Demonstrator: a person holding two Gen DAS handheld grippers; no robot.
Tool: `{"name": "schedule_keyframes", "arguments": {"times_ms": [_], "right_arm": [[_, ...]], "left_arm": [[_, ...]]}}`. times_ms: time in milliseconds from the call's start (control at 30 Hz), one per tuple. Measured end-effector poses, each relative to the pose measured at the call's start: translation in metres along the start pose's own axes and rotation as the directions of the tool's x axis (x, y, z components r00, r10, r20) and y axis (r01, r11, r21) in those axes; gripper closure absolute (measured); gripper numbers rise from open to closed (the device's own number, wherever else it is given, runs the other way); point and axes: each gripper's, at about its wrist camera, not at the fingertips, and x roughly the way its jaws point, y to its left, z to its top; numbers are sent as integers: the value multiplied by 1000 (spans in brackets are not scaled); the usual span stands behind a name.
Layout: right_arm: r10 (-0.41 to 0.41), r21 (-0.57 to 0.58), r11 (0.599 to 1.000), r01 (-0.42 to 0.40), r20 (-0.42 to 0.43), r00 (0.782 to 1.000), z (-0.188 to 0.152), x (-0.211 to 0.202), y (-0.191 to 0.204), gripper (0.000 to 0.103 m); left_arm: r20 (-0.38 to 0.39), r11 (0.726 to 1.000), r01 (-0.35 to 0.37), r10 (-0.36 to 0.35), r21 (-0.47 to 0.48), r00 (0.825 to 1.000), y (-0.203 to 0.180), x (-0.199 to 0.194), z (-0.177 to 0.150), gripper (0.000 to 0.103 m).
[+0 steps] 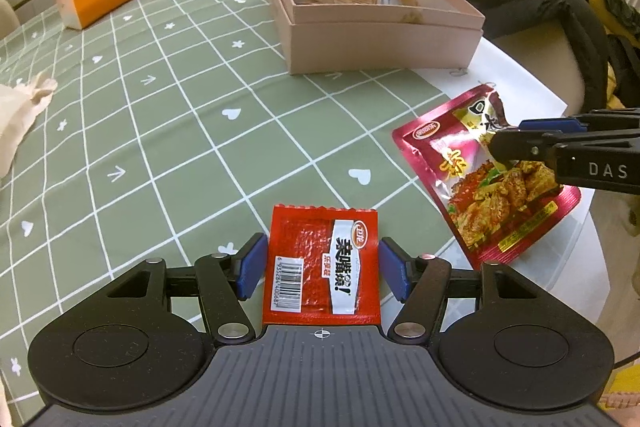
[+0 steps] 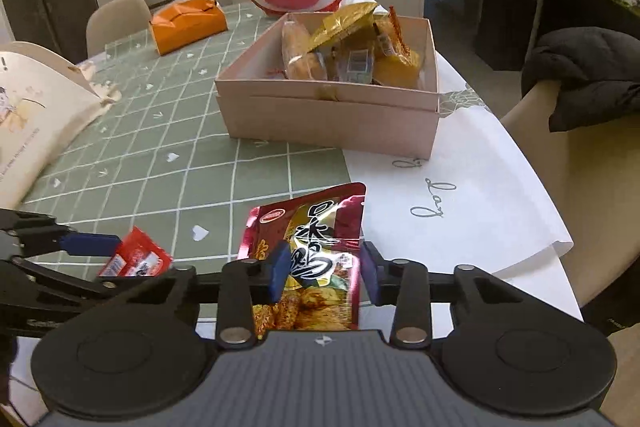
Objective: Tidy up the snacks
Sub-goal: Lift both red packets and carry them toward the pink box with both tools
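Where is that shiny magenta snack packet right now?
The magenta snack packet is pinched in the right gripper, near the table's edge, in front of the pink box and right of the small red packet.

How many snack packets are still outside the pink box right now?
2. The small red packet lies flat between the left gripper fingers; the magenta pouch is pinched in the right gripper, near the table's edge. Others may be out of view.
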Motion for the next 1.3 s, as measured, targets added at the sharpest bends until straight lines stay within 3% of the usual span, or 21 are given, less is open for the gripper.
{"name": "schedule_keyframes", "arguments": {"times_ms": [233,367,500,600,733,867,1067,1300], "right_arm": [[-2,23,1000,2,-30,1000,-12,8,-3,63],[-45,-22,999,44,-23,999,-16,6,0,57],[-86,-61,994,85,-5,996,-21,-1,1,57],[-64,-41,997,63,-22,998,-25,-3,-1,57],[-39,7,999,40,-48,998,-27,-3,-7,55],[-10,73,997,14,-43,999,-21,-5,-15,39],[-8,130,991,15,-52,999,-14,15,-18,37],[104,224,970,-90,-52,993,-9,24,-26,37]], "left_arm": [[8,1000,-4,4,3,1000,0,0,-1,36],[13,1000,-2,2,7,1000,0,-1,-3,37],[15,1000,9,-9,-12,1000,3,-3,-4,38],[10,997,35,-34,-70,999,9,-5,-2,41],[32,979,121,-117,-167,993,19,-10,5,65],[43,967,167,-162,-190,986,17,-11,14,65],[13,957,229,-231,-177,973,2,-7,17,66],[-23,952,263,-269,-160,963,-10,7,15,66]]}}
